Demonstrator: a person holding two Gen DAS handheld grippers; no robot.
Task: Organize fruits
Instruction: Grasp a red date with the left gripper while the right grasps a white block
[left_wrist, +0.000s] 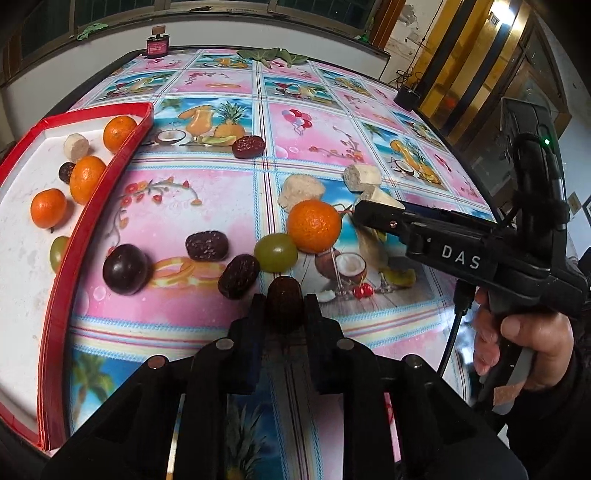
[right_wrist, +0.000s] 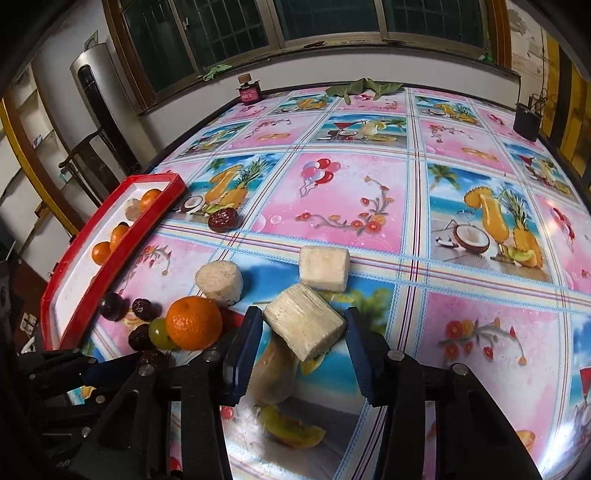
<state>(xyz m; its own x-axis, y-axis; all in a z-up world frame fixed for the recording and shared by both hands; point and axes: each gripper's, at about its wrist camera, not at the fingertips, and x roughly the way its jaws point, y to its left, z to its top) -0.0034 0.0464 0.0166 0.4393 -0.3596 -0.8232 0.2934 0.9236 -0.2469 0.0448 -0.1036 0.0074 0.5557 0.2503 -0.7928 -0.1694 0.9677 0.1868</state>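
Between our left fingers (left_wrist: 284, 306) a dark date (left_wrist: 283, 301) sits pinched, the pair nearly shut on it. It looks small, wrinkled and soft, so we judge a light squeeze across its middle enough. Our right fingers (right_wrist: 303, 332) stand partway open around a pale fibrous cane chunk (right_wrist: 304, 325); the left pad seems to touch it, though we cannot tell whether both press. It looks stiff and light, best taken across its flat sides. Beyond the left fingertips lie a green grape (left_wrist: 276, 253) and an orange (left_wrist: 314, 226) on the counter (left_wrist: 221, 195); the red tray (left_wrist: 96, 206) waits to their left.
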